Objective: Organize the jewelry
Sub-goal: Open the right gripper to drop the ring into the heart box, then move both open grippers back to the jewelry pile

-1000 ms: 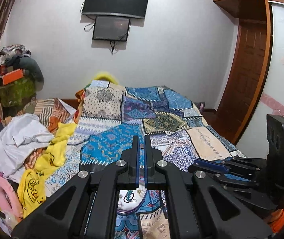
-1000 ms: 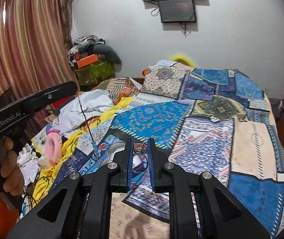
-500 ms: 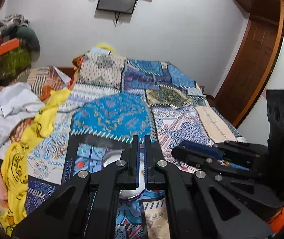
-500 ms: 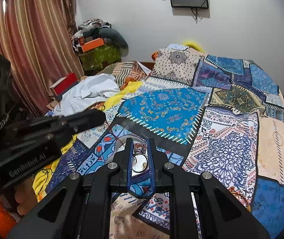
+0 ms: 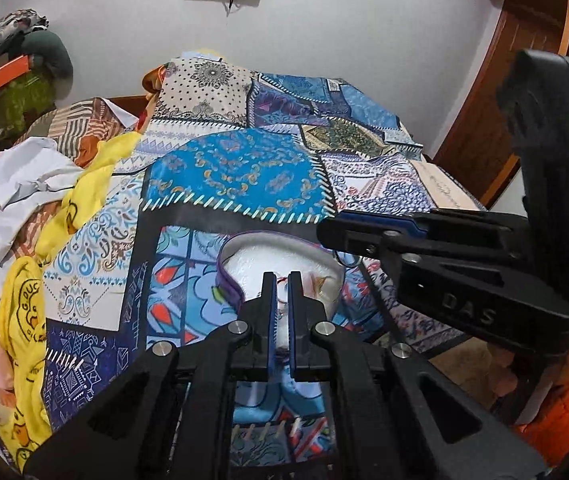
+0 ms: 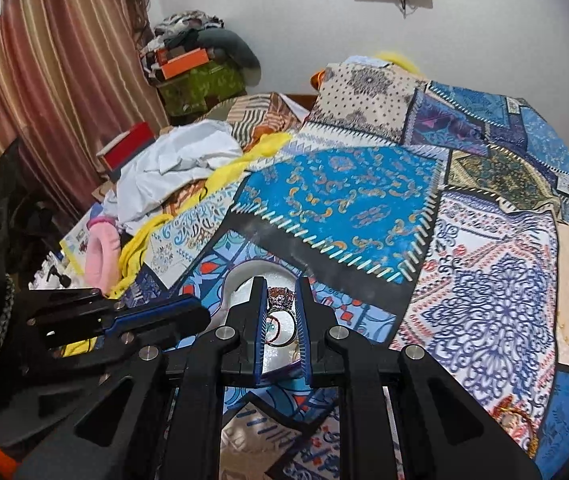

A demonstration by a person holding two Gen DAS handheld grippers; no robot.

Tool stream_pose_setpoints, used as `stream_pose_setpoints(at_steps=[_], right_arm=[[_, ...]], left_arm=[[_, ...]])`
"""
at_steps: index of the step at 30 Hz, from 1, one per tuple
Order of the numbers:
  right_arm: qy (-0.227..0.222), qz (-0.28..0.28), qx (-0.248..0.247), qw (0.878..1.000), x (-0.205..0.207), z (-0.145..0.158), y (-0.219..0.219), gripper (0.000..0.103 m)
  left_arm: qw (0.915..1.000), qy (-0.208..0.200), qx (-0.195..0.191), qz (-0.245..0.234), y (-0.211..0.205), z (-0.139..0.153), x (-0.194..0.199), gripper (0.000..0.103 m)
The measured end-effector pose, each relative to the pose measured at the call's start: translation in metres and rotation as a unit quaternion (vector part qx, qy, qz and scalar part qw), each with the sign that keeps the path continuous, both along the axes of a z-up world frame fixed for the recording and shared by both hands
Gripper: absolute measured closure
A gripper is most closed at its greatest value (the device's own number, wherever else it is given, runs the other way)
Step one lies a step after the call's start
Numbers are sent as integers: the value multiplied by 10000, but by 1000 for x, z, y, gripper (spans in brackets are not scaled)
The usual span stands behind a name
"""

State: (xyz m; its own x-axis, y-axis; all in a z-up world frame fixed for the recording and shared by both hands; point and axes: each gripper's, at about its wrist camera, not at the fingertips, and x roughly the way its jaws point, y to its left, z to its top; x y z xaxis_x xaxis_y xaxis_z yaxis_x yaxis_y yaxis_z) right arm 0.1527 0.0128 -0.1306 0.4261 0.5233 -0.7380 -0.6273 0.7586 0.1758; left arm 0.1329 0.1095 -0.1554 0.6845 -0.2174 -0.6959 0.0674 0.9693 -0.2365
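Observation:
A white heart-shaped box with a purple rim (image 5: pixel 244 258) lies on the patterned bedspread, also in the right wrist view (image 6: pixel 240 280). My left gripper (image 5: pixel 282 280) is shut on a thin red thread bracelet (image 5: pixel 281 279) just over the box. My right gripper (image 6: pixel 280 286) is shut on a ring with a large pinkish stone (image 6: pixel 281 300), held over the same box; the ring's band hangs between the fingers. The right gripper's body (image 5: pixel 464 268) crosses the left wrist view at right. The left gripper's body (image 6: pixel 124 320) shows at left in the right wrist view.
The patchwork bedspread (image 6: pixel 364 200) covers the bed. White and yellow clothes (image 5: pixel 44 184) and a pink item (image 6: pixel 102 252) lie along the left side. A gold chain (image 6: pixel 520 416) lies at the bed's right. A wooden door (image 5: pixel 496 92) stands at right.
Both grippers have tilted down and moved closer to the bedspread, and now sit over the white box. Each still grips its piece.

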Motion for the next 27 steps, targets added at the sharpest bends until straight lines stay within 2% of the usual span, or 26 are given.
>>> stream_pose_setpoints(at_steps=[8,13,17,20,23,27], right_arm=[[248,76,-181,9995,8,-18,12,90],[268,95,-306,9991,7,-21,17,90],[326,115,-344,9988,7,-22,18,90],[357,93,-352,9987,7,-20,16,90],[321,59,-286,9991,5,-12,12,89],[105,-41,-182,9998,-1,5,1,79]], left_arm=[[9998,135,79,125,11,-11,-1,99],[9995,135,171,212,13,-12,-3,86],[9994,137,233,229,12,-10,-4,83],[9992,110,270,257,10,-6,-6,80],[9990,17,326,299,8,2,-8,73],[9987,-112,388,326,5,15,-13,68]])
